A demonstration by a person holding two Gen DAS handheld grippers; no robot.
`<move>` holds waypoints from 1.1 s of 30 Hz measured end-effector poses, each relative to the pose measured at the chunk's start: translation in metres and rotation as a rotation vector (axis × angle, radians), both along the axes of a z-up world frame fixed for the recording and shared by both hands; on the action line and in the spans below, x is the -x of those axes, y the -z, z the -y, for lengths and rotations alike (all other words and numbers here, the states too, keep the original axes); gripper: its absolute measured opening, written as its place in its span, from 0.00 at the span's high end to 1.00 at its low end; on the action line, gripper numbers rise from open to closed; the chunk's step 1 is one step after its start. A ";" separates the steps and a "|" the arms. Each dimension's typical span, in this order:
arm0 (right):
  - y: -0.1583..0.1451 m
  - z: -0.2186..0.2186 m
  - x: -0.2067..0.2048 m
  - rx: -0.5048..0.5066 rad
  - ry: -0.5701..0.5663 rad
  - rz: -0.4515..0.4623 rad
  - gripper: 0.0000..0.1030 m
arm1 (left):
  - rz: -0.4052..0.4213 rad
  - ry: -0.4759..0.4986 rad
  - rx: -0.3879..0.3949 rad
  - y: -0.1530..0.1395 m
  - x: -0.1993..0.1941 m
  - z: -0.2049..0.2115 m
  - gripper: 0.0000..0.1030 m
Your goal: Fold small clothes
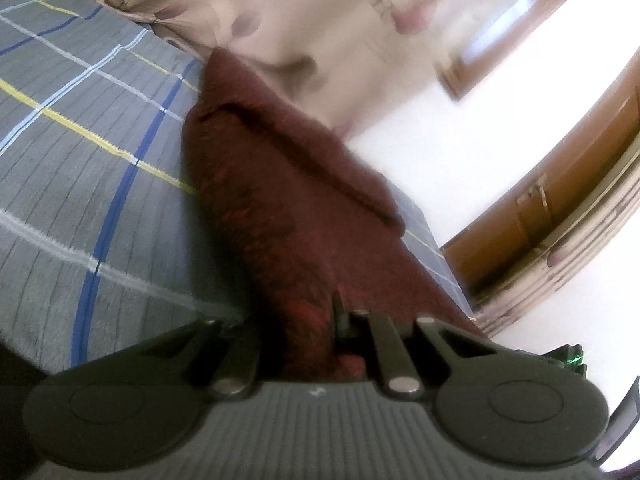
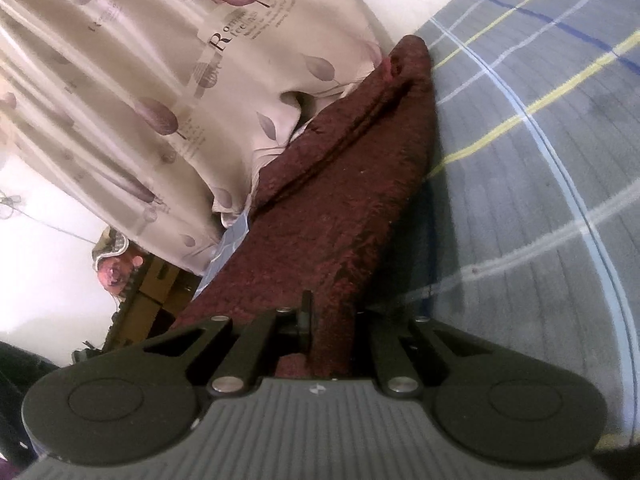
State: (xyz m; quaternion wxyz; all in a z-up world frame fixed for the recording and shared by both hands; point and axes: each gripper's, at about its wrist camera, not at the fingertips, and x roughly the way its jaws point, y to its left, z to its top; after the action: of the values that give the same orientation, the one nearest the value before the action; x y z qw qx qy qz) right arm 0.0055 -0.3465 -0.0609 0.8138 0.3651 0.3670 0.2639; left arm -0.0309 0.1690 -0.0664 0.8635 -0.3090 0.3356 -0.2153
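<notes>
On my left camera, the left gripper [image 1: 320,320] has its jaws pinched tight on a corner of the dark maroon garment [image 1: 280,200], a nubbly, terry-like cloth that bunches up between the black linkages right in front of the lens. From there the cloth runs away from me in a long taut wedge, with a raised fold line along its length, and its far end sits at the edge of the beige leaf-print curtain [image 1: 280,12]. It lies over a bed covered in a grey plaid bedsheet [image 1: 88,152] with blue, white and yellow stripes; the sheet fills the left of that view. To the right I see a white wall and a brown wooden door frame [image 1: 560,184], somewhat blurred. On my right camera, the right gripper [image 2: 328,320] is likewise clamped narrow on another bunched edge of the same garment [image 2: 340,184], which stretches ahead to a rounded tip near the curtain [image 2: 140,80], printed with purple leaves and lettering. The plaid bedsheet [image 2: 540,160] lies to the right here. Whether the near part of the cloth is lifted clear of the sheet I cannot quite tell, though it looks raised.
</notes>
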 end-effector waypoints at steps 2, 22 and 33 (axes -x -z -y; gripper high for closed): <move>0.000 0.002 0.006 -0.015 0.005 -0.010 0.89 | -0.005 -0.002 0.003 -0.002 0.006 -0.001 0.90; -0.079 0.007 -0.049 -0.078 -0.031 0.113 0.89 | 0.150 -0.051 0.062 -0.077 -0.049 -0.002 0.90; -0.093 0.012 -0.156 -0.033 -0.007 0.107 0.89 | 0.150 -0.113 0.047 -0.084 -0.149 0.006 0.90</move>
State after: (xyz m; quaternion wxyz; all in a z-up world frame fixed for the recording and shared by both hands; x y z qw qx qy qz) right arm 0.1612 -0.3586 0.0325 0.8253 0.3627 0.3198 0.2918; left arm 0.1186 0.1625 0.0178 0.8894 -0.3307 0.2470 -0.1966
